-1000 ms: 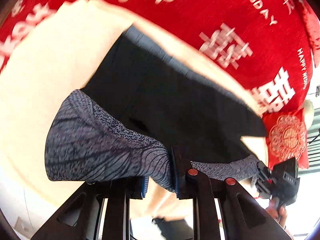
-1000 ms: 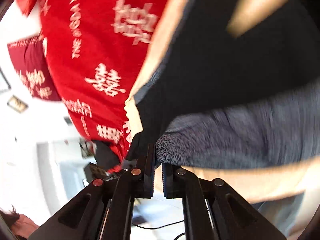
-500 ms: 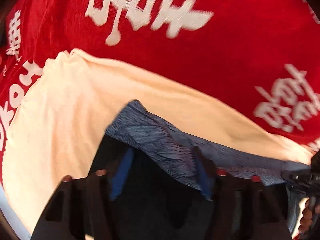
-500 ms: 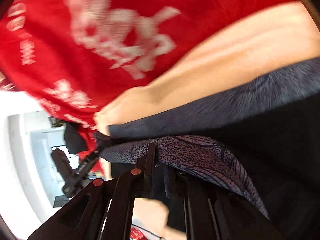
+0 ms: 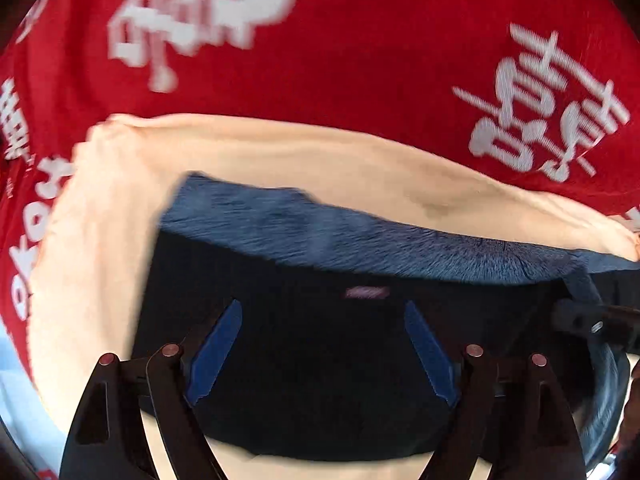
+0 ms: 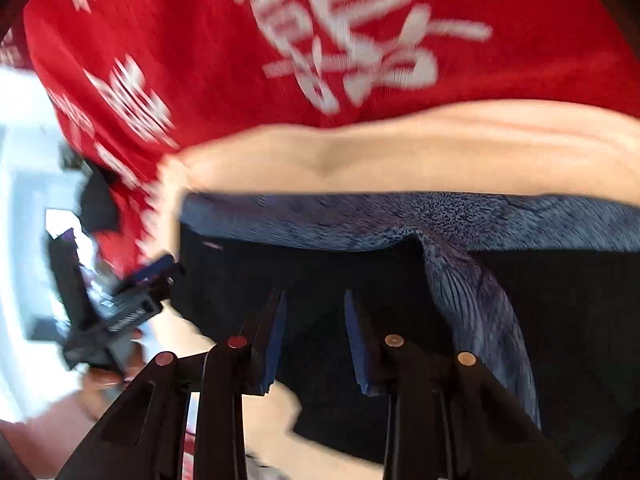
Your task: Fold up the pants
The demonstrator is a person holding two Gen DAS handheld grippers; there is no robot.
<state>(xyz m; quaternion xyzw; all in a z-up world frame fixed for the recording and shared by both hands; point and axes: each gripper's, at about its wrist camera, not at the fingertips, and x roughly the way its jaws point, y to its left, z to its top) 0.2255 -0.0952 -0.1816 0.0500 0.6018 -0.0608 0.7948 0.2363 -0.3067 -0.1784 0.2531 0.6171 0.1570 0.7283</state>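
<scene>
While opening: both claws [image 5: 320, 344] [image 6: 316, 336] empty.

The pants [image 5: 320, 380] are dark, almost black, and lie folded on a cream cloth. A blue-grey patterned band [image 5: 360, 236] runs along their far edge. In the right wrist view a patterned strip [image 6: 472, 292] crosses the dark fabric.
</scene>
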